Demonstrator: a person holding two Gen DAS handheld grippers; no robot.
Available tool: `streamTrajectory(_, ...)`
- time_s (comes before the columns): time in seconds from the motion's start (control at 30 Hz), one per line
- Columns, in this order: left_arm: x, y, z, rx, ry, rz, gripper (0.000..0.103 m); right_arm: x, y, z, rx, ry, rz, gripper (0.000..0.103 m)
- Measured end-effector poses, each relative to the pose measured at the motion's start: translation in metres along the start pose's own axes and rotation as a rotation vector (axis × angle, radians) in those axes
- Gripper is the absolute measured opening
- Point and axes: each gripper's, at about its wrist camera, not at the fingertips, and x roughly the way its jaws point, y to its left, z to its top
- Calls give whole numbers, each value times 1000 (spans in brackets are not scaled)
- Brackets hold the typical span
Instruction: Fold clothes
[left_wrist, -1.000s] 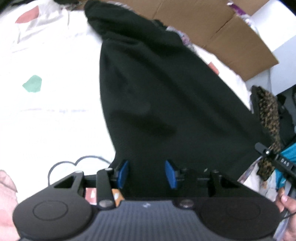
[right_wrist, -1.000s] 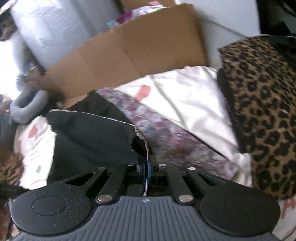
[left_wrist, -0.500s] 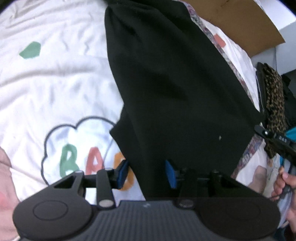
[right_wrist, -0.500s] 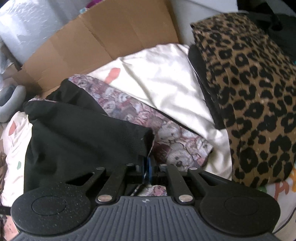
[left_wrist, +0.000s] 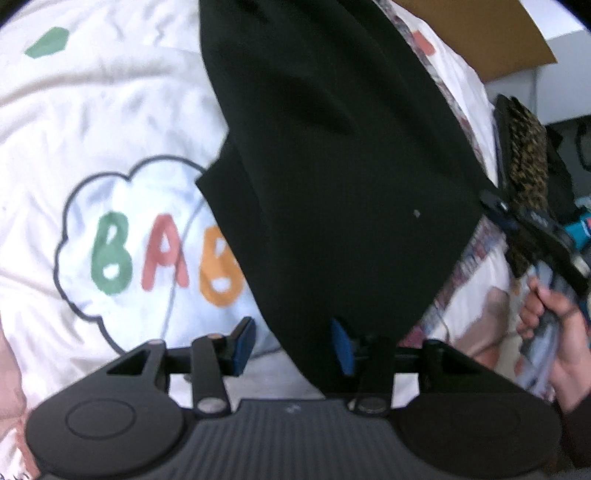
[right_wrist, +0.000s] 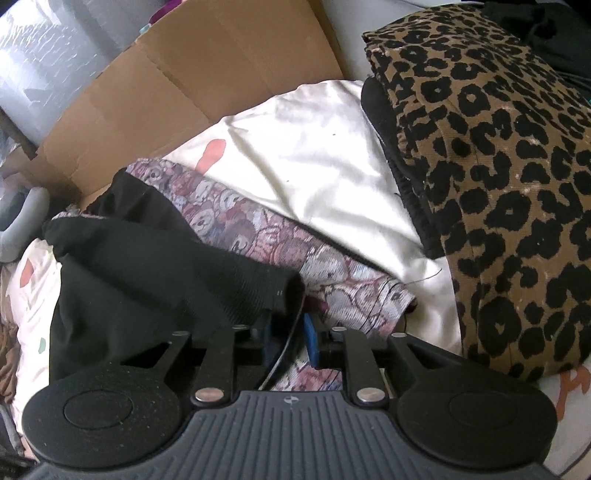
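A black garment with a floral patterned inner side (left_wrist: 332, 155) lies stretched over a white printed sheet (left_wrist: 92, 129). My left gripper (left_wrist: 293, 343) is open, its blue pads wide apart, with the garment's near edge draped between them. In the right wrist view the same garment (right_wrist: 155, 266) shows its patterned lining (right_wrist: 258, 236). My right gripper (right_wrist: 288, 336) has its jaws parted, and the garment's corner edge lies loose between the blue pads. The right gripper also shows in the left wrist view (left_wrist: 532, 229), held by a hand.
A folded leopard-print garment (right_wrist: 498, 184) sits on a dark pile at the right. A cardboard sheet (right_wrist: 192, 96) stands behind the bed. The sheet has a cloud print with coloured letters (left_wrist: 147, 254). A grey object (right_wrist: 22, 221) lies at the far left.
The right gripper has opened from being clamped on the garment's corner. Both grippers have come down and back, and the garment has been laid flatter, uncovering the cloud print.
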Motion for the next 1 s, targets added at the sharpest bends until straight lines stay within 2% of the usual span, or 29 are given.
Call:
streamTrajectory(0.1,2,4,0,-9,26,-29,50,5,-2,3,29,1,29,38)
streamTrajectory(0.2,9,2,-2,-28,57,-48,50,6,-1,2,35,-4,47,38)
streamTrajectory(0.27,15,-1,-7,-29,79,-55,50,7,-1,1,31,-5,53,30)
streamTrajectory(0.3,17,-4,-9,-27,85,-57,50,7,-1,1,29,-6,56,10)
streamTrajectory(0.33,18,-8,-10,-18,84,-57,50,6,0,1,23,-5,58,0)
streamTrajectory(0.43,21,-18,-12,2,80,-60,50,-2,1,2,7,-17,68,0)
streamTrajectory(0.6,22,-13,-14,-31,68,-74,50,-12,-1,4,3,-35,75,0)
streamTrajectory(0.83,20,-2,-16,-58,62,-82,47,-6,-7,2,32,-19,71,0)
streamTrajectory(0.93,21,-4,-18,-50,60,-73,37,-4,-9,1,42,-18,71,0)
streamTrajectory(1.0,28,-9,-19,-49,57,-68,17,-4,-9,0,44,-18,70,0)
